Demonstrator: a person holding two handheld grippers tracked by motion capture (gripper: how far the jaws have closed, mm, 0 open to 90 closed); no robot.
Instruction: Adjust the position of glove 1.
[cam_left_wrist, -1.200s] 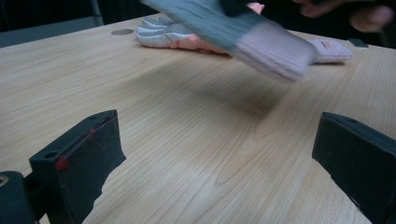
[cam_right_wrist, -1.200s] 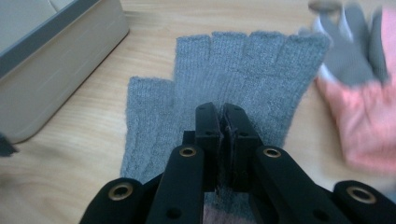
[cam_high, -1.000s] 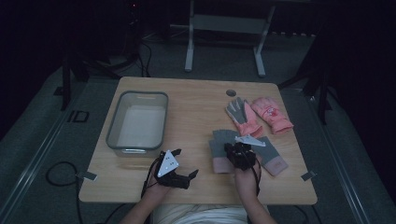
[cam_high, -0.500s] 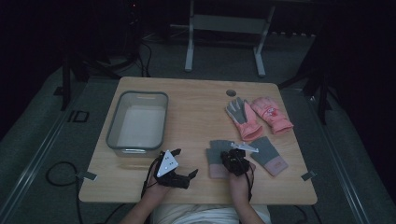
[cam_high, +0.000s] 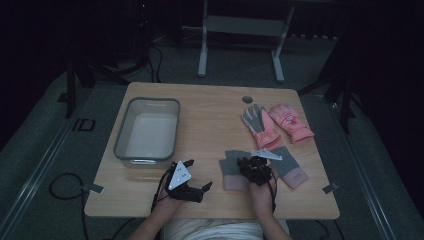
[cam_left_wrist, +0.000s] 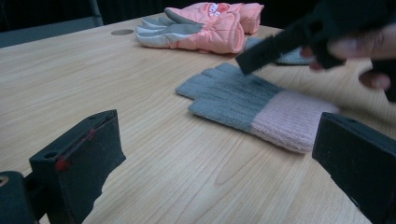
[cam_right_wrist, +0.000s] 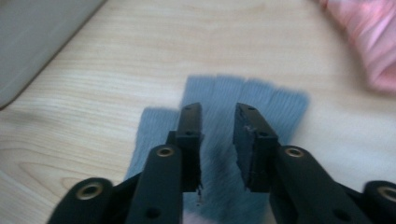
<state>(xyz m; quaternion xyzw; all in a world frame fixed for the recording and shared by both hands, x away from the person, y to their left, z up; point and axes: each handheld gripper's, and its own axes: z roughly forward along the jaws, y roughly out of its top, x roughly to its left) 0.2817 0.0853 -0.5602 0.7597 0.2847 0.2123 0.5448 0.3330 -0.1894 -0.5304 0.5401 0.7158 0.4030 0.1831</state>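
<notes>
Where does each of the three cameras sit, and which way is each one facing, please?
High view: above the person's side, looking forward and down on the table; both forearms, left gripper and right gripper show.
Left gripper view: low over the wood, between its wide-apart jaws, toward the grey glove; the other hand shows.
Right gripper view: above that glove, looking down past its jaws, which have just been opening.
Shared: the grey glove and the pink gloves.

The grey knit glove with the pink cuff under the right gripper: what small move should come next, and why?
Probably lift the right gripper clear of the grey knit glove with the pink cuff. Its fingers have just been opening, a gap shows between them, and the glove lies flat on the wooden table, apparently released.
</notes>
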